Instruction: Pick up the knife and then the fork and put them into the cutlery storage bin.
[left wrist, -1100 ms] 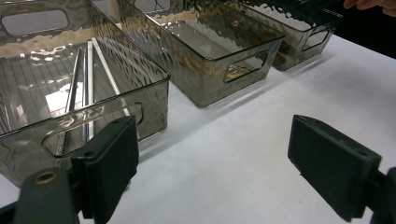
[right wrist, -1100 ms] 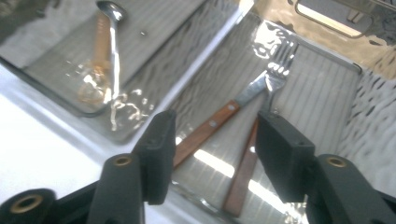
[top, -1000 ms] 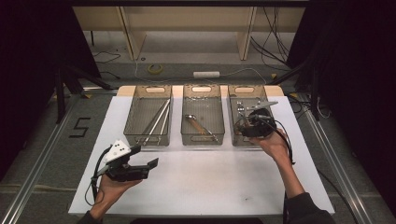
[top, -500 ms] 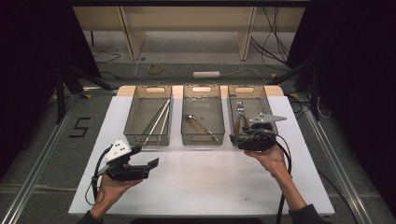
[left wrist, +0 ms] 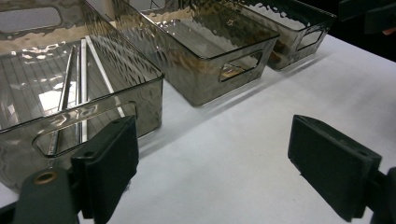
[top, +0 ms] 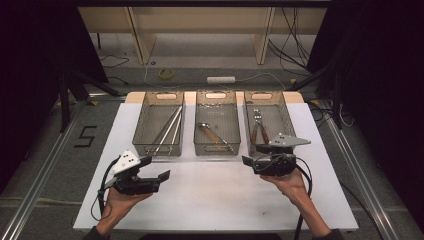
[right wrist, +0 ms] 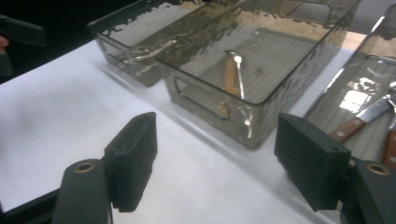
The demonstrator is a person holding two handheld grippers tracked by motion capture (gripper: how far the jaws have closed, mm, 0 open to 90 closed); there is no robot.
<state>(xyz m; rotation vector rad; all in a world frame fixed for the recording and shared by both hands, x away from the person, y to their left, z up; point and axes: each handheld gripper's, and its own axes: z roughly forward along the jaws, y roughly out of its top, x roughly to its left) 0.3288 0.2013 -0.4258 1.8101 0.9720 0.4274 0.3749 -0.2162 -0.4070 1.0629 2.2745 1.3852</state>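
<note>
1. Pliers point(top: 259, 130) with wooden handles are seen lying in the right bin point(top: 287, 120), which stands toward the far right corner of the table point(top: 210, 205).
2. Just in front of that bin's near end, the right gripper point(top: 248, 161) is held above the white table surface; its fingers point(right wrist: 133, 158) have just been opening and are spread wide, with nothing between them.
3. In the right gripper view, the pliers handles are seen at the right edge, beyond the fingers.
4. The middle bin point(top: 217, 145) is placed just beside the right one and holds a wooden-handled metal tool point(top: 212, 135).
5. The left bin point(top: 145, 130) holds long metal tongs point(top: 167, 131) laid along its length.
6. Near the table's near left corner, the left gripper point(top: 155, 171) is held above the surface, its fingers point(left wrist: 109, 168) spread wide and empty.
</note>
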